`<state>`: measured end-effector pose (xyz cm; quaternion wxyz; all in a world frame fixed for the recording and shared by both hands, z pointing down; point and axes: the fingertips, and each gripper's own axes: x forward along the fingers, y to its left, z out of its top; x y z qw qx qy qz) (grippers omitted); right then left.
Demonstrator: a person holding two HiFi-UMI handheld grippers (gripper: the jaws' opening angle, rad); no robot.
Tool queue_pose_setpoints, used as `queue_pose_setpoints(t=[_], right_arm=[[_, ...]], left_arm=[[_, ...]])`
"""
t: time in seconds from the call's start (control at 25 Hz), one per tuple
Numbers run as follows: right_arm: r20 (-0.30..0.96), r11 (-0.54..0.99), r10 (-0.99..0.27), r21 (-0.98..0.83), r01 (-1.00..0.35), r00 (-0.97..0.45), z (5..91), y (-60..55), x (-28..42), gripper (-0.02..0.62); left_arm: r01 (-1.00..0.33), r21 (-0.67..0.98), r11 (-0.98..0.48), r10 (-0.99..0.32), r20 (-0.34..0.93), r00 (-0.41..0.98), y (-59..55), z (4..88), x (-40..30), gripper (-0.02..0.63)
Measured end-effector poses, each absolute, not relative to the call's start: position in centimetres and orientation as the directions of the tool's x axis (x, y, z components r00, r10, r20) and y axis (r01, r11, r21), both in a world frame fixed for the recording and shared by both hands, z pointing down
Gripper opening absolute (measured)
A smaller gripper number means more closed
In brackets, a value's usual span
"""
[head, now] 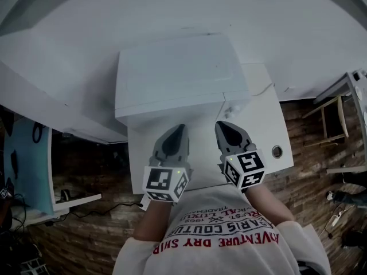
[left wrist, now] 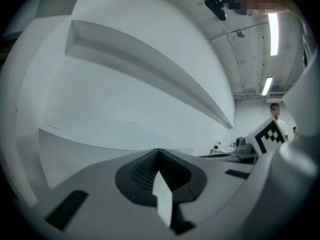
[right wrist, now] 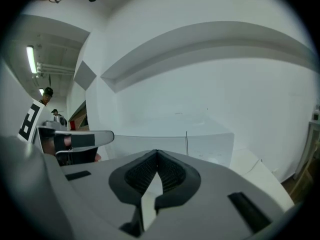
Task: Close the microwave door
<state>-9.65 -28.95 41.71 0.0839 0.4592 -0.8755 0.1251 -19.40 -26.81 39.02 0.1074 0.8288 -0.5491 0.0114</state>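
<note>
The boxy white microwave [head: 178,73], its door seemingly already flush, stands at the back edge of the white table [head: 269,132], straight ahead of the grey left gripper [head: 180,129] and grey right gripper [head: 221,126], both clenched on nothing.

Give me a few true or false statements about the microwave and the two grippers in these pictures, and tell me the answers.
1. The microwave is white. True.
2. The left gripper has its jaws wide apart. False: its jaws are together, with nothing between them.
3. The microwave stands on the floor. False: it stands on a white table.
4. The right gripper is held beside the left one, on the near side of the microwave, jaws together. True.
</note>
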Motion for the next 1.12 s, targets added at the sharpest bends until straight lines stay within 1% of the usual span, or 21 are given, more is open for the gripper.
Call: queue_pose_setpoints(t=[0.12,0.28,0.52,1.12], right_arm=[[0.236,0.55,-0.786,-0.159,-0.82,-0.572,41.5,-28.4,-10.0,0.006],[0.231,0.578,-0.77,-0.14,-0.804,-0.594,41.4,-28.0,-10.6,0.006],[0.248,0.599,-0.756,-0.111,-0.793,-0.606,41.5,-27.7,-11.3,0.006],[0.27,0.6,-0.749,-0.111,-0.792,-0.605,42.2,-27.6,-11.3,0.006]], left_arm=[[-0.903,0.202,-0.38,-0.9,0.145,0.411,-26.3,39.7,-19.2,-0.003],[-0.903,0.203,-0.379,-0.9,0.149,0.411,-26.2,40.0,-19.3,-0.003],[-0.906,0.204,-0.37,-0.903,0.149,0.402,-26.4,39.9,-19.8,-0.003],[-0.904,0.208,-0.373,-0.896,0.173,0.409,-26.4,40.8,-19.6,-0.003]])
